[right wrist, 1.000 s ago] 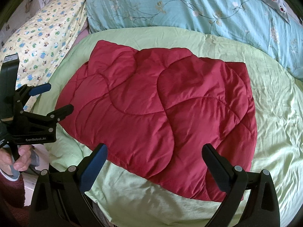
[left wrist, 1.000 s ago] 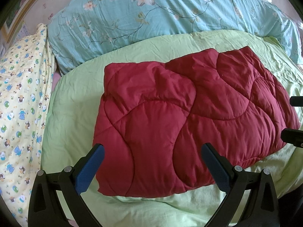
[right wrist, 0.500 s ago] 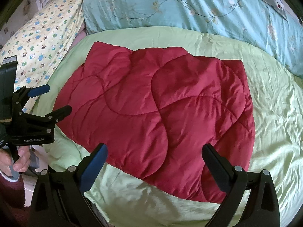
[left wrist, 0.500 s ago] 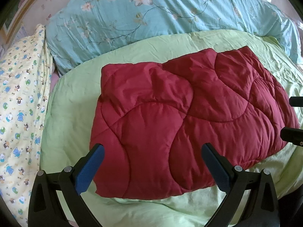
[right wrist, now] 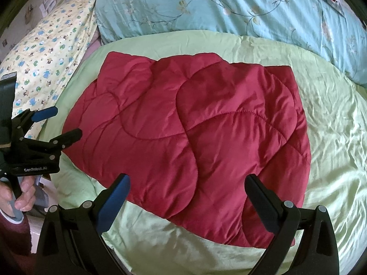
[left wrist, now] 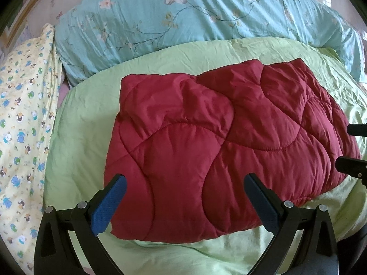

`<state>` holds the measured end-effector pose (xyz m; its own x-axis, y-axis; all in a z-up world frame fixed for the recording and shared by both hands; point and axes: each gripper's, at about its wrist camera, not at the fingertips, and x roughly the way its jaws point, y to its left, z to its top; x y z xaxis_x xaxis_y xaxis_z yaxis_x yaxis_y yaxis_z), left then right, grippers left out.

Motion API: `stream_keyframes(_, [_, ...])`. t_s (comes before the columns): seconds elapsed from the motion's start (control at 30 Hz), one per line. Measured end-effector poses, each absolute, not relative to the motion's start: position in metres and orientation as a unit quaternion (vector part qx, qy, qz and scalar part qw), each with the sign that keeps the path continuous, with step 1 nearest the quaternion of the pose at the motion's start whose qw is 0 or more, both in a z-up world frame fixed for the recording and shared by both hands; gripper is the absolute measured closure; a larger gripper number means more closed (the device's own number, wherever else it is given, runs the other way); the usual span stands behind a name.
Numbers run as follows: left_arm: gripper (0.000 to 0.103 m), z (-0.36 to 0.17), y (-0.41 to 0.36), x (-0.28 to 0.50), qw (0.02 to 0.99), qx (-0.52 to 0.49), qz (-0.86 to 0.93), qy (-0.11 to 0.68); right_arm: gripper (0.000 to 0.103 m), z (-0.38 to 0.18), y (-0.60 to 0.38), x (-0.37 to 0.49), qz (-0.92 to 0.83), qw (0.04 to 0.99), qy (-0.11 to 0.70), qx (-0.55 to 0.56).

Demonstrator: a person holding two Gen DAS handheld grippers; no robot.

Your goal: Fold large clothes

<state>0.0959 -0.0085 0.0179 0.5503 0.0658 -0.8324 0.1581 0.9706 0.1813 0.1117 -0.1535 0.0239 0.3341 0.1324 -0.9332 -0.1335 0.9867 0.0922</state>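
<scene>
L wrist view:
- Left tongs (left wrist: 183, 185): we hold them wide, nothing between the blue pads, above the near edge of the garment.
- Red quilted garment (left wrist: 224, 146): folded into a rough rectangle, lying flat on the green sheet (left wrist: 87, 137) of the bed, w/ curved stitch lines across the top.
- Right tongs (left wrist: 353, 149): only two black tips show at the right edge, just beside the garment's right end; apart, nothing between them.
- Blue floral duvet (left wrist: 183, 20): bunched along the far side of the bed, behind the garment.
- Yellow printed pillow (left wrist: 23, 119): at the left, beside the green sheet.

R wrist view:
- Right tongs (right wrist: 187, 186): we hold them wide, empty, over the garment's near edge.
- Red quilted garment (right wrist: 195, 137): mid bed on the green sheet (right wrist: 332, 160), sheet showing on all sides.
- Left tongs (right wrist: 62, 123): at the left edge, spread, tips near the garment's left end; touching or not, we can't tell.
- Hand (right wrist: 20, 197): grips the handle of the left tongs, low left corner.
- Blue floral duvet (right wrist: 229, 6): across the far side.
- Yellow printed pillow (right wrist: 50, 52): far left.
</scene>
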Motion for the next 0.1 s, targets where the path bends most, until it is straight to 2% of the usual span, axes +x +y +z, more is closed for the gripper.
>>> stream_keyframes(0.1, [0.001,0.0180,-0.0087,0.0955,0.873,0.113,-0.028,0.473,0.002,0.0233,-0.1545,0.1119,0.082,0.817,0.571,0.001])
